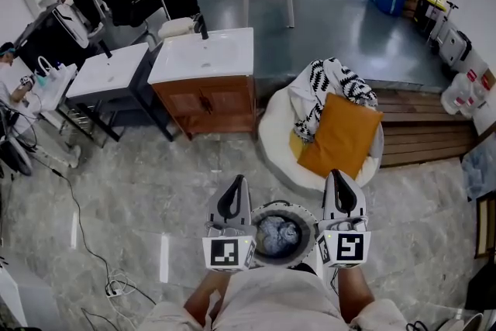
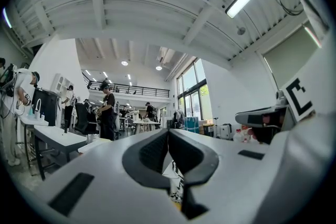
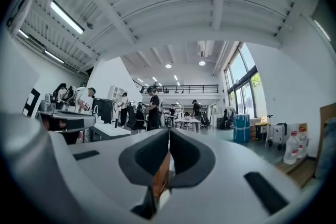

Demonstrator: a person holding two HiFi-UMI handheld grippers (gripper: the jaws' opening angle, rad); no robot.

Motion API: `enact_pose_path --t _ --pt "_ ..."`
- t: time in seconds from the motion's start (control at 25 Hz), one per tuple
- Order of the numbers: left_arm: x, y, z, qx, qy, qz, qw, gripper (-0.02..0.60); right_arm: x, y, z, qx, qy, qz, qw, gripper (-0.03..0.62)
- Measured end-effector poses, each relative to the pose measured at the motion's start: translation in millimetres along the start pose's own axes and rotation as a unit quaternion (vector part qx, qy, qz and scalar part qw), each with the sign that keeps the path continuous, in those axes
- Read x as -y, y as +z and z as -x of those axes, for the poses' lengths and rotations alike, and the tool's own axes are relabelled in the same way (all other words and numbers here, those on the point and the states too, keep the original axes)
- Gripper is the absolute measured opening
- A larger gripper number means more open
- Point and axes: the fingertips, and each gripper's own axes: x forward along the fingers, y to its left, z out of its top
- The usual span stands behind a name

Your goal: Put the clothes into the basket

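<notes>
A round basket (image 1: 308,215) stands on the floor just in front of me, with bluish-grey clothes (image 1: 275,234) inside. My left gripper (image 1: 234,181) hangs at its left rim and my right gripper (image 1: 339,176) at its right rim, both pointing level and away from me. A black-and-white patterned garment (image 1: 327,83) and an orange cushion (image 1: 341,137) lie on a white beanbag (image 1: 273,137) beyond them. In the gripper views the left gripper (image 2: 168,131) and the right gripper (image 3: 169,131) each have their jaws shut tip to tip, with nothing between.
A wooden washbasin cabinet (image 1: 205,81) and a white table (image 1: 108,72) stand to the far left. A low wooden platform (image 1: 425,128) lies at the right. A cable (image 1: 87,238) runs over the marble floor at the left. People stand at the back left.
</notes>
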Motion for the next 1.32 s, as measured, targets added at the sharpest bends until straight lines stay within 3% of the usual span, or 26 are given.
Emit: enact_pose_path --t 1.32 --pt "-2.3 -1.2 -10.0 0.001 0.002 0.004 1.0000 0.005 9.5 -5.8 -10.2 -0.018 -0.007 -0.006 1.000 -0.011"
